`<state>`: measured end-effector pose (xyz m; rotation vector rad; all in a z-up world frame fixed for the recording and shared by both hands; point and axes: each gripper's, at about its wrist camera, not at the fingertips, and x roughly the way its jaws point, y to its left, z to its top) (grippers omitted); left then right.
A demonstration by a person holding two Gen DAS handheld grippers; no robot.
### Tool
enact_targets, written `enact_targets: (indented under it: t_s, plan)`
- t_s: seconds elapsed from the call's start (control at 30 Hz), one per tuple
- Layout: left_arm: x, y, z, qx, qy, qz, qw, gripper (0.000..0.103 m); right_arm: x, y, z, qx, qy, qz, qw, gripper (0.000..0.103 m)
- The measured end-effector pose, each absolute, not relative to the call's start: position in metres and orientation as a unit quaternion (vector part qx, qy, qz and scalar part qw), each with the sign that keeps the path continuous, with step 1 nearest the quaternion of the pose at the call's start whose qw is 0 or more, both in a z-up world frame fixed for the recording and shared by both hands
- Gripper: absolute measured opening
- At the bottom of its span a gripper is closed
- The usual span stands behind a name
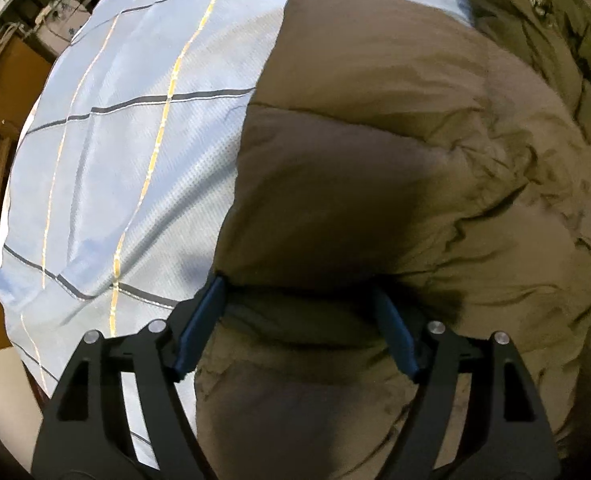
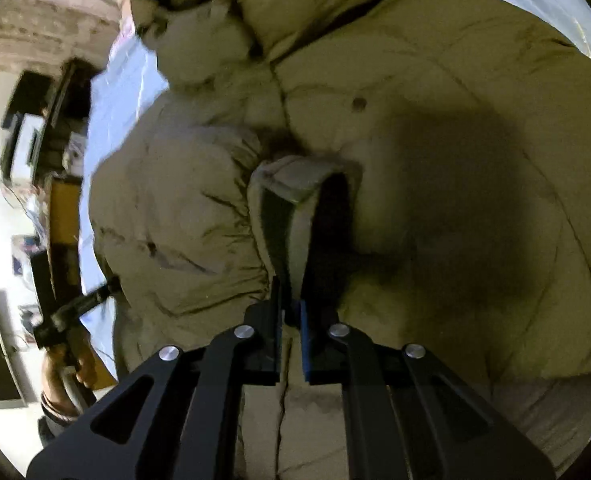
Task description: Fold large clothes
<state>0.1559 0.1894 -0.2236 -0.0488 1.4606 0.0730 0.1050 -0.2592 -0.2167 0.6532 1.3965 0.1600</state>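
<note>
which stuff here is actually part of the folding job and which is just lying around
Part of the job:
- olive puffer jacket, spread on the bed
- its sleeve cuff, pinched in the right gripper
- left gripper, open against the jacket's edge

Just there:
- blue checked bedsheet under the jacket
- shelves and clutter beside the bed, blurred

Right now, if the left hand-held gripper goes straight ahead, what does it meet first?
The left hand-held gripper, jaws wide open, would likely press into the olive puffer jacket bulging directly ahead, not the blue plaid bedsheet to its left; depth is unclear.
</note>
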Motion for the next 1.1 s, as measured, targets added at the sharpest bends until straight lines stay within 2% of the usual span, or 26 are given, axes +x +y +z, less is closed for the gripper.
enact_targets:
  t_s: [0.1, 0.2, 0.23, 0.27, 0.3, 0.37, 0.4, 0.47, 0.5, 0.53, 0.57, 0.7, 0.93, 1.1]
  plan:
    - [0.157, 0.195, -0.2, -0.05, 0.64, 0.036, 0.766, 0.078, 0.107, -0.257, -0.195, 0.268, 0.592, 0.05, 0.758, 0.012]
    - [0.159, 0.193, -0.173, -0.058, 0.596, 0.035, 0.8, 0.085, 0.11, -0.243, -0.167, 0.221, 0.547, 0.036, 0.806, 0.031]
    - [0.16, 0.19, -0.169, -0.054, 0.585, 0.036, 0.808, 0.085, 0.11, -0.239, -0.158, 0.214, 0.528, 0.028, 0.822, 0.058]
    - [0.159, 0.186, -0.166, -0.05, 0.577, 0.032, 0.815, 0.085, 0.11, -0.236, -0.153, 0.213, 0.513, 0.029, 0.831, 0.09]
    - [0.161, 0.179, -0.167, -0.041, 0.573, 0.021, 0.818, 0.085, 0.11, -0.229, -0.151, 0.213, 0.502, 0.048, 0.837, 0.095]
    - [0.15, 0.148, -0.168, -0.021, 0.579, 0.008, 0.815, 0.085, 0.112, -0.214, -0.154, 0.197, 0.514, 0.087, 0.83, 0.093]
    - [0.144, 0.135, -0.176, 0.0, 0.588, 0.003, 0.809, 0.085, 0.114, -0.2, -0.16, 0.183, 0.527, 0.106, 0.823, 0.09]
    - [0.143, 0.119, -0.188, 0.03, 0.603, -0.003, 0.797, 0.085, 0.114, -0.184, -0.173, 0.169, 0.554, 0.13, 0.805, 0.065]
    - [0.145, 0.11, -0.196, 0.046, 0.613, -0.006, 0.789, 0.085, 0.115, -0.173, -0.187, 0.169, 0.579, 0.142, 0.785, 0.058]
    - [0.141, 0.104, -0.201, 0.057, 0.617, -0.006, 0.785, 0.085, 0.115, -0.168, -0.196, 0.173, 0.596, 0.148, 0.77, 0.047]
    - [0.139, 0.101, -0.205, 0.068, 0.618, -0.005, 0.783, 0.085, 0.115, -0.163, -0.206, 0.177, 0.612, 0.151, 0.755, 0.045]
    - [0.14, 0.098, -0.211, 0.083, 0.618, 0.0, 0.782, 0.089, 0.124, -0.152, -0.235, 0.153, 0.639, 0.128, 0.743, 0.045]
    - [0.155, 0.112, -0.205, 0.01, 0.61, 0.023, 0.792, 0.089, 0.176, -0.169, -0.238, 0.126, 0.593, 0.065, 0.793, 0.044]
    - [0.158, 0.097, -0.21, 0.054, 0.609, 0.028, 0.791, 0.09, 0.191, -0.168, -0.247, 0.139, 0.59, 0.057, 0.794, 0.045]
